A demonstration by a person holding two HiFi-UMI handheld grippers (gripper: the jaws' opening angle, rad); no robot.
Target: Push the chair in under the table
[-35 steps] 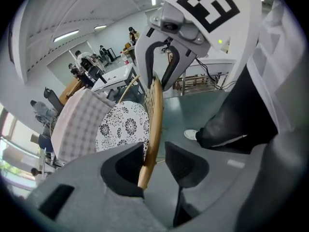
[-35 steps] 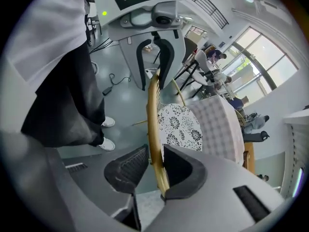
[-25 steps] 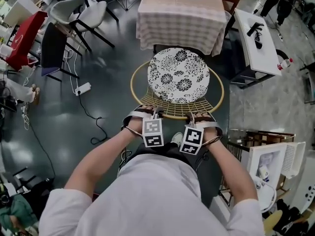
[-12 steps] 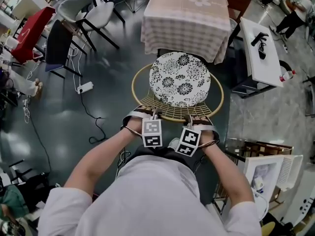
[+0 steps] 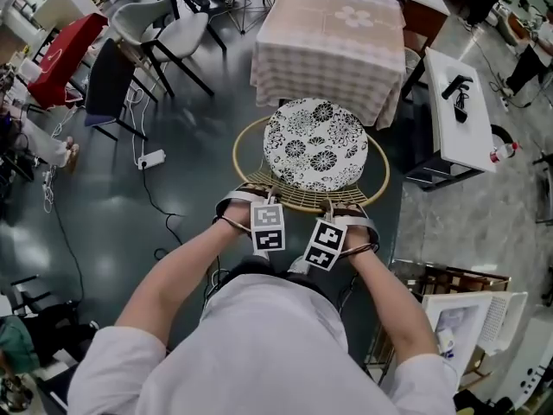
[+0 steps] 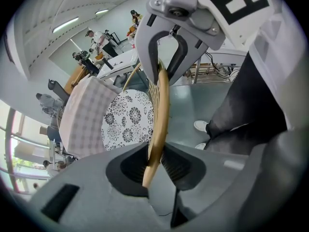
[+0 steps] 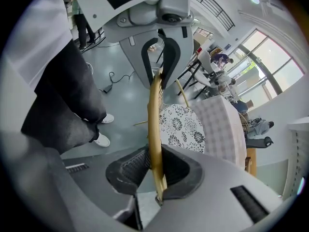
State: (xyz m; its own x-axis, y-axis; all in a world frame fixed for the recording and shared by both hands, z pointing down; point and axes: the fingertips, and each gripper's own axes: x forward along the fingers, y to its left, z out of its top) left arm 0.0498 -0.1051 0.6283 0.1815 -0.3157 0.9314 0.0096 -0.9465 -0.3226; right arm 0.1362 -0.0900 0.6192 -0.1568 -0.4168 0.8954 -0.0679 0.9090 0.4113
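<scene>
The left tongs (image 6: 153,161) and right tongs (image 7: 155,170) each pinch the chair's (image 5: 298,197) rattan back rim (seen only in the gripper views; in the head view the marker cubes (image 5: 269,227) cover it). The chair stands just beside the checked-cloth table (image 5: 328,33), its floral cushion (image 5: 315,143) uncovered.

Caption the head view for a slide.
A chair clamped at its rim by left claw and right claw, not yet under the table.

The chair (image 5: 294,197) is tan rattan, its cushion (image 5: 315,143) white with black flowers, the bench cloth (image 5: 324,50) pale pink check with a white flower, the floor (image 5: 173,206) dark grey.
</scene>
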